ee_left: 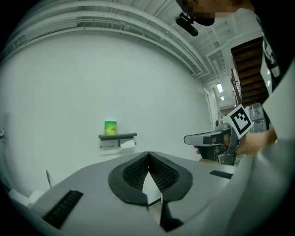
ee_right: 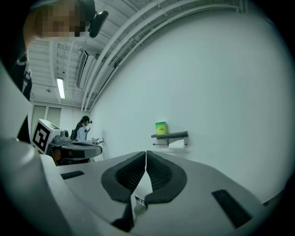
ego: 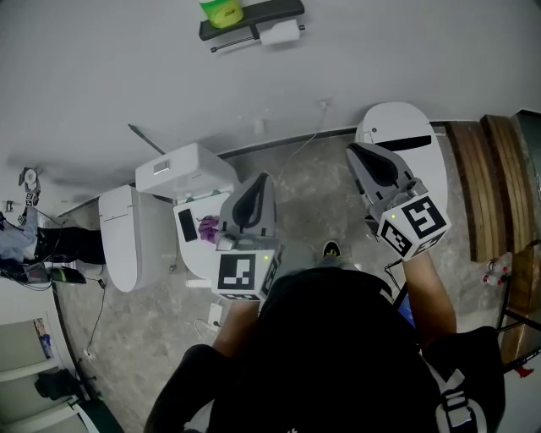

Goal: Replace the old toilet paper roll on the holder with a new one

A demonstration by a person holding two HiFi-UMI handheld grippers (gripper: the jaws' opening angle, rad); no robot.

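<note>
The left gripper (ego: 264, 180) and right gripper (ego: 354, 151) were held out side by side, each with its fingers pressed together and nothing between them. Well ahead on the wall, the toilet paper roll (ego: 281, 32) hung on its holder beneath a dark shelf (ego: 269, 12), where a green cylinder (ego: 221, 11) stood.

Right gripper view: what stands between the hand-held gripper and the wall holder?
Nothing: only bare white wall shows between the right hand-held gripper and the holder there.
</note>
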